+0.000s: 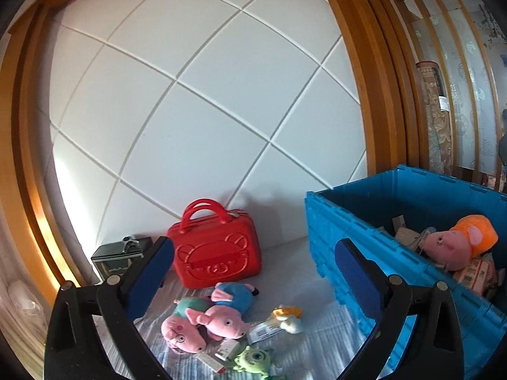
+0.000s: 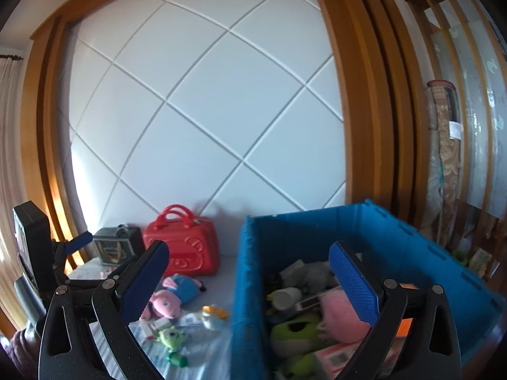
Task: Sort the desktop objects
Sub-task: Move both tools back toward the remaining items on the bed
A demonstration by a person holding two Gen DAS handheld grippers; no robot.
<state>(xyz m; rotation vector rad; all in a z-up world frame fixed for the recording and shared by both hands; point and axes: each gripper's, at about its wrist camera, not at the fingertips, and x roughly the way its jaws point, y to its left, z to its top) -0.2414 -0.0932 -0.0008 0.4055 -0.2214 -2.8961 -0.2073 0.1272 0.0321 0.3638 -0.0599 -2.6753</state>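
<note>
My left gripper [image 1: 253, 272] is open and empty, held above a pile of toys on the striped cloth: pink pig plushes [image 1: 202, 319], a blue-bodied pig plush [image 1: 236, 294], a green one-eyed monster [image 1: 253, 361], a yellow-white toy [image 1: 290, 316] and small packets [image 1: 221, 353]. The blue crate [image 1: 348, 234] stands to the right with a pink pig plush with an orange cap [image 1: 456, 247] inside. My right gripper [image 2: 250, 275] is open and empty over the near left wall of the crate [image 2: 247, 285], which holds plushes [image 2: 342, 313] and boxes. The left gripper [image 2: 57, 262] shows at the left edge of the right wrist view.
A red bear-embossed case [image 1: 215, 250] stands against the white tiled wall [image 1: 196, 95]. A dark box [image 1: 118, 258] sits left of it. A wooden frame [image 1: 374, 95] borders the wall; a rolled carpet [image 1: 439, 120] stands behind the crate.
</note>
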